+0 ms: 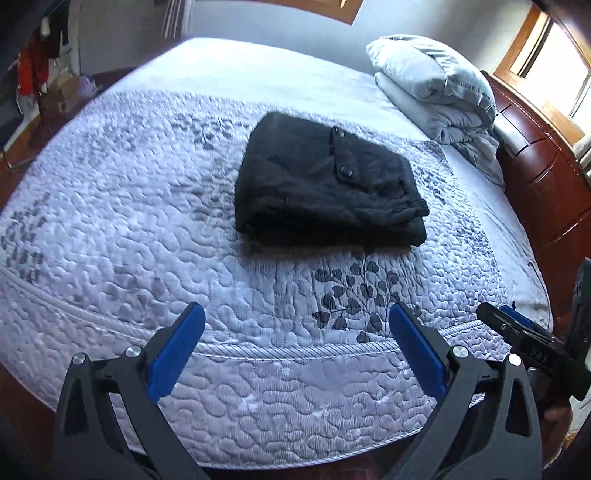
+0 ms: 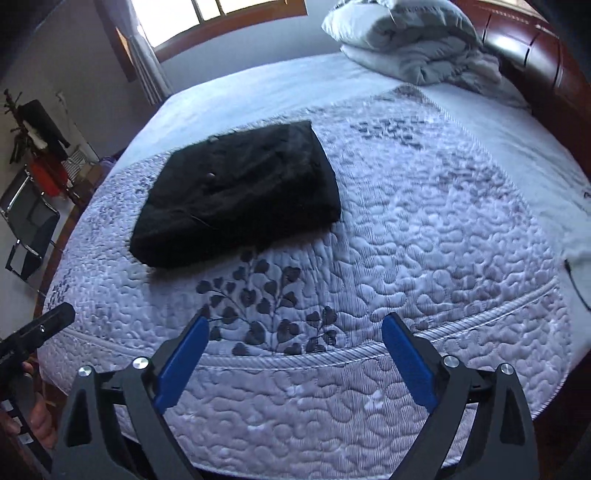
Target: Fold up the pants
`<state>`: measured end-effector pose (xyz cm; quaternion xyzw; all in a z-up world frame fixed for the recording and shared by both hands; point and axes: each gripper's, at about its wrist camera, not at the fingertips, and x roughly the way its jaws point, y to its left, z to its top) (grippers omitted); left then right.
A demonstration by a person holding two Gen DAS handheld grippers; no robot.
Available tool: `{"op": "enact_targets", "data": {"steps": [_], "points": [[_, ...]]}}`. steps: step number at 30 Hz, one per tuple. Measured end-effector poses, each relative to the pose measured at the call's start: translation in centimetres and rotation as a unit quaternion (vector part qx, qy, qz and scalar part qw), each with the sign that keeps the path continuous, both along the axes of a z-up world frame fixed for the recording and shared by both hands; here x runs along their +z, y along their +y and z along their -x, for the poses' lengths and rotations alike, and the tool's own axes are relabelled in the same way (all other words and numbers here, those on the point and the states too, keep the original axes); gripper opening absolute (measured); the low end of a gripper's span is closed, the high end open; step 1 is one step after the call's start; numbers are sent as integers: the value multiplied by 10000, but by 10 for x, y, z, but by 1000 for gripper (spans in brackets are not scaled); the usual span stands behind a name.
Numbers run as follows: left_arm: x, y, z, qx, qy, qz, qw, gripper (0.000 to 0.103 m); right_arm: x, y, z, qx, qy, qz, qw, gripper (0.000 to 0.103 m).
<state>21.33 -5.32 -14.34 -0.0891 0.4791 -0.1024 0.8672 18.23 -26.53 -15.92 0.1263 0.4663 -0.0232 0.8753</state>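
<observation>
The black pants [image 1: 325,188] lie folded into a compact rectangle in the middle of the quilted bed [image 1: 147,221], a buttoned pocket flap on top. They also show in the right wrist view [image 2: 240,192], left of centre. My left gripper [image 1: 297,317] is open and empty, held over the bed's near edge, well short of the pants. My right gripper [image 2: 295,325] is open and empty too, over the near edge [image 2: 332,387]. The right gripper shows at the right edge of the left wrist view [image 1: 517,328]; the left one at the left edge of the right wrist view [image 2: 40,328].
A folded grey duvet [image 1: 436,92] sits at the head of the bed by the red-brown wooden headboard [image 1: 543,166]. It also shows in the right wrist view [image 2: 413,40]. A chair [image 2: 29,225] and clothes rack [image 2: 37,140] stand beside the bed. A window [image 2: 221,14] is behind.
</observation>
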Motion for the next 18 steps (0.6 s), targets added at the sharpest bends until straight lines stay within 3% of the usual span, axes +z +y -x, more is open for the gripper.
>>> {"op": "enact_targets", "data": {"steps": [8,18], "points": [[37,-1,27,-14,-373,-321,9988,100,33,18,22,90,-183,245,9995,97],[58,-7,48,-46,-606,-644,9961,100,53,33,40,161,-261,437,9986,98]]}}
